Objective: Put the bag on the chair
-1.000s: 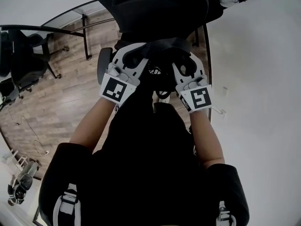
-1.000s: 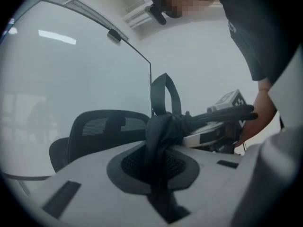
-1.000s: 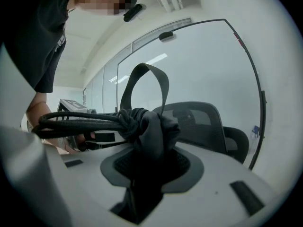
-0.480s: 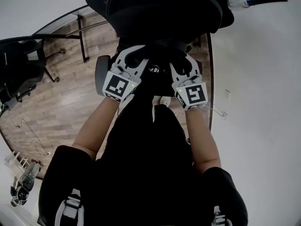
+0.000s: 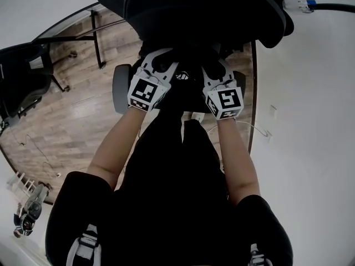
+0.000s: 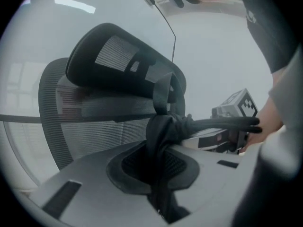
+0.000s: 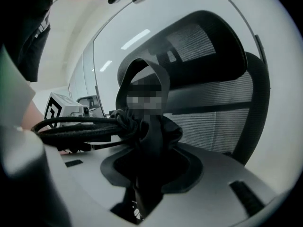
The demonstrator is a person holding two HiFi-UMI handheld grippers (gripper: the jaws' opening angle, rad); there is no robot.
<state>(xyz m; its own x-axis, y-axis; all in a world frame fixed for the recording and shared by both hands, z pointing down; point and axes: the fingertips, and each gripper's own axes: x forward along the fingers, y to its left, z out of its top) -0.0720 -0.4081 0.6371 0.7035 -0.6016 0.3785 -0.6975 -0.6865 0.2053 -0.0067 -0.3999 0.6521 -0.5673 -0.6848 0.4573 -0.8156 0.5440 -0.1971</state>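
Room: wood-plank floor (image 5: 77, 121) far left of both grippers, with a second black office chair (image 5: 22, 82) out by that edge. A plain white surface (image 5: 310, 121) was on the far right.

Left gripper (image 6: 158, 171): jaws nearly together, clenched on a thin fold of the black fabric bag (image 6: 161, 126). From that bunched fold a black carry handle (image 6: 222, 123) ran across to the other gripper.

Right gripper (image 7: 144, 174): jaws a bit wider, clenched on a thicker bunch of the same fabric. The handle came in from its left.

Both grippers were side by side and close together, with the bag's top slung between them.

Black mesh-back office chair (image 5: 194, 10): directly ahead of both grippers, headrest above them, mesh back just behind the held fabric.

Bag body hung below the grippers. In the head view I couldn't separate it from the person's dark clothing, so I couldn't tell if it touched the seat.
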